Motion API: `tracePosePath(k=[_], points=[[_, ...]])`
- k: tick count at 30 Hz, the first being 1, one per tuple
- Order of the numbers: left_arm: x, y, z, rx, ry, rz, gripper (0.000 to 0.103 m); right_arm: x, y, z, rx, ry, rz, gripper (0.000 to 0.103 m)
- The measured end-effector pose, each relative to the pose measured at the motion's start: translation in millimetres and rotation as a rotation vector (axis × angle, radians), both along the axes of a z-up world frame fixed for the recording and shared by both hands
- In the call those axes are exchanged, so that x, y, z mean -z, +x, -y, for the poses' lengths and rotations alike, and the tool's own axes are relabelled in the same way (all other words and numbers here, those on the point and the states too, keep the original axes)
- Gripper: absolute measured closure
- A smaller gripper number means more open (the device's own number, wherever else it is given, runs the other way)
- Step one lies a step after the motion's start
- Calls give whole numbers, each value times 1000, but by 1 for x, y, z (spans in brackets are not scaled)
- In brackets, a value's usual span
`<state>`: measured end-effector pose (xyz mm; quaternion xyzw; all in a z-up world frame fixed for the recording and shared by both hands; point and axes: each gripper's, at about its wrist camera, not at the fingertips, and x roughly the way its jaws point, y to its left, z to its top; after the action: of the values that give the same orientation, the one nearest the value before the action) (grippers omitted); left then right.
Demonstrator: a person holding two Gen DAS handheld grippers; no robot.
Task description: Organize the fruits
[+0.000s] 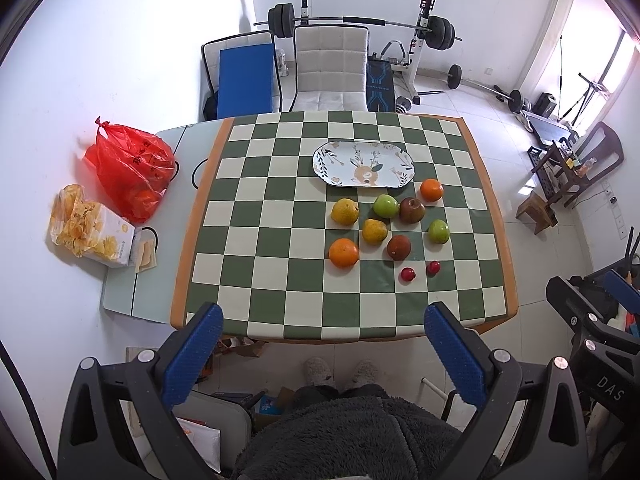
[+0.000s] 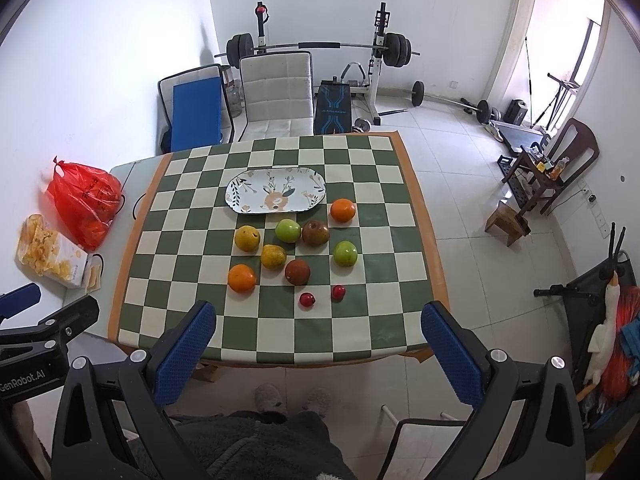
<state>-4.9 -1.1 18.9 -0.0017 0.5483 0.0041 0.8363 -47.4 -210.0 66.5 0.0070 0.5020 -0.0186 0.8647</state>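
Fruit (image 1: 375,231) mid-cloth, plate (image 1: 363,164) behind, near edge bare

the checkered tablecloth (image 1: 280,216) looks like smooth, matt cloth or vinyl with an orange border, and the oval plate (image 1: 363,164) on it is glossy glazed ceramic with a printed floral pattern. the left gripper (image 1: 323,354) and right gripper (image 2: 320,354) have matt black plastic bodies, shiny metal screws and blue dimpled rubbery pads (image 2: 186,354). the red bag (image 1: 132,168) is thin, crinkled, shiny plastic.

High wrist views, shared table (image 1: 208,216) ahead.
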Motion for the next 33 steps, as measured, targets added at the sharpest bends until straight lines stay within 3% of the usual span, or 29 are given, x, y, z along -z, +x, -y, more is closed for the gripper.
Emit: tracePosePath(k=[33], points=[[0,-1,1,-3,-5,5,0,-6,0,1,3,4,9,0]])
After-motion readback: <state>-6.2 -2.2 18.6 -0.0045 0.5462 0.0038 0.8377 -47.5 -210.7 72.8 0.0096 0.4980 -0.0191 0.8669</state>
